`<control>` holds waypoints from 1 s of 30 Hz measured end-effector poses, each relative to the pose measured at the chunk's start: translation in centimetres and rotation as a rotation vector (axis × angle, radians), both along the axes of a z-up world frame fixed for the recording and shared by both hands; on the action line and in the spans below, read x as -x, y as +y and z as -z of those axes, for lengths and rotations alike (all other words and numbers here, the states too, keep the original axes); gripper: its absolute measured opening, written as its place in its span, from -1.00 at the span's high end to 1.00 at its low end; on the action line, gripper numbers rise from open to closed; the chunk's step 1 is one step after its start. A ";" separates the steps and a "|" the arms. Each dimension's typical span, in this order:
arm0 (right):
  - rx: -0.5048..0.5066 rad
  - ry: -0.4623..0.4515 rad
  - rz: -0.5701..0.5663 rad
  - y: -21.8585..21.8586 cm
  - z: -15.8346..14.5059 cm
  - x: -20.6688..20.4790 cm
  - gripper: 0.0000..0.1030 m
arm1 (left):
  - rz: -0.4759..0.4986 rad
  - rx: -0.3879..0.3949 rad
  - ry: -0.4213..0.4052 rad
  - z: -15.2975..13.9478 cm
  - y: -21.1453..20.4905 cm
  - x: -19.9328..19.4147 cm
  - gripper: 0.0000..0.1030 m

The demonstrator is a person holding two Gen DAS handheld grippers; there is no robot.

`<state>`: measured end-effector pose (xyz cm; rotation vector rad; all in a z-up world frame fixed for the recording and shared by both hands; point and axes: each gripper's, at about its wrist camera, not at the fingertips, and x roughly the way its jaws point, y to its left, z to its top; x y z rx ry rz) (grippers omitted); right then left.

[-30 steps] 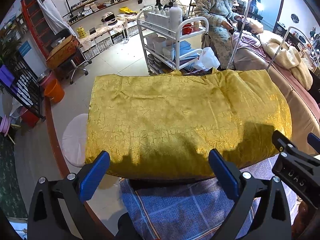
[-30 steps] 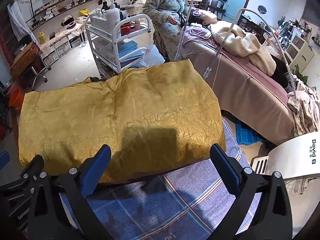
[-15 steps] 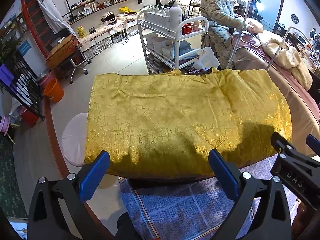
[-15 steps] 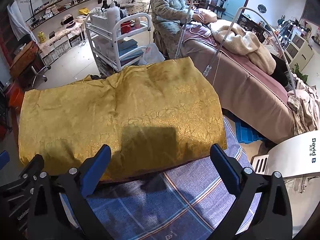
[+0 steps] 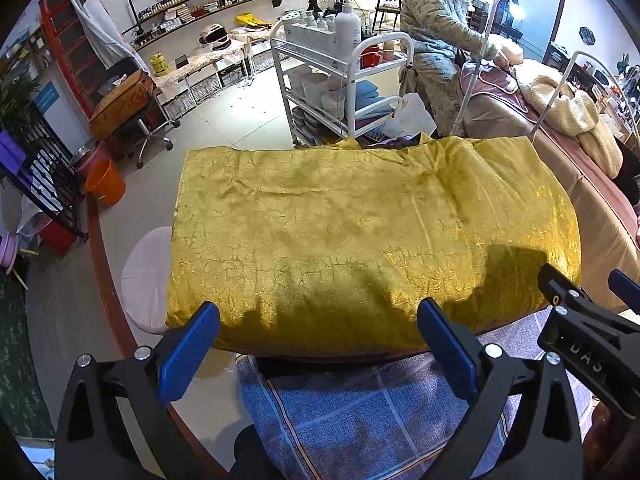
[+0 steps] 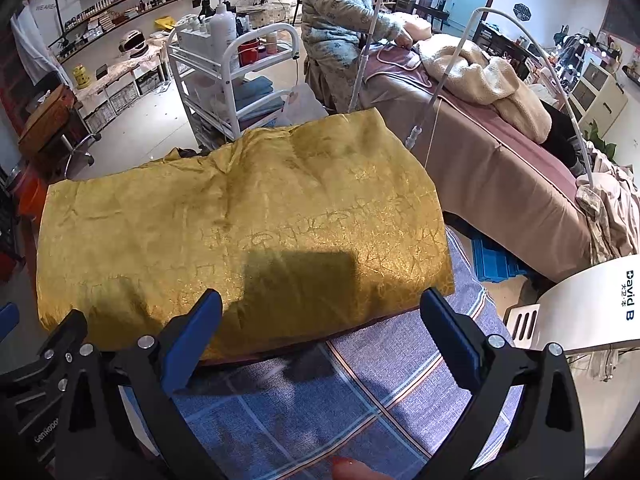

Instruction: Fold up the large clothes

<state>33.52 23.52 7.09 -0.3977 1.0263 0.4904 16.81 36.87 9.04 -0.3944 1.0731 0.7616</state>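
Note:
A large gold patterned garment [image 5: 360, 232] lies folded into a thick rectangle on a blue checked cloth [image 5: 360, 412]. In the right wrist view the same garment [image 6: 240, 224] fills the middle, on the checked cloth [image 6: 320, 400]. My left gripper [image 5: 320, 340] hovers at the garment's near edge, open, with nothing between its blue pads. My right gripper [image 6: 320, 332] is likewise open and empty at the near edge. The right gripper's black body [image 5: 588, 344] shows at the right of the left wrist view.
A white trolley [image 5: 344, 80] with bottles stands behind the garment. A person [image 5: 440, 40] works at a treatment bed [image 6: 500, 152] to the right. An orange bucket [image 5: 106, 182] and a pale round stool [image 5: 146, 276] stand at left. A white machine [image 6: 592, 304] sits at right.
Both grippers and the garment have stayed nearly still. The person in the background has leaned further over the treatment bed.

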 end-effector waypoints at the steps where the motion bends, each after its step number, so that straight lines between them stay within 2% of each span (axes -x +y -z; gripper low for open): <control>1: 0.000 0.000 0.000 0.0 0.0 0.0 -0.89 | -0.002 -0.002 -0.003 0.0 0.0 0.1 -0.88; 9: -0.001 0.003 0.000 0.0 0.1 0.0 -0.89 | -0.001 0.004 -0.030 -0.3 -0.1 0.2 -0.88; 15: -0.008 0.008 0.012 -0.3 0.2 -0.1 -0.89 | -0.002 -0.030 -0.048 -0.6 -0.3 0.5 -0.88; 30: -0.002 0.023 0.027 -0.8 0.6 -0.2 -0.89 | 0.005 -0.028 -0.013 -0.1 -0.5 0.2 -0.88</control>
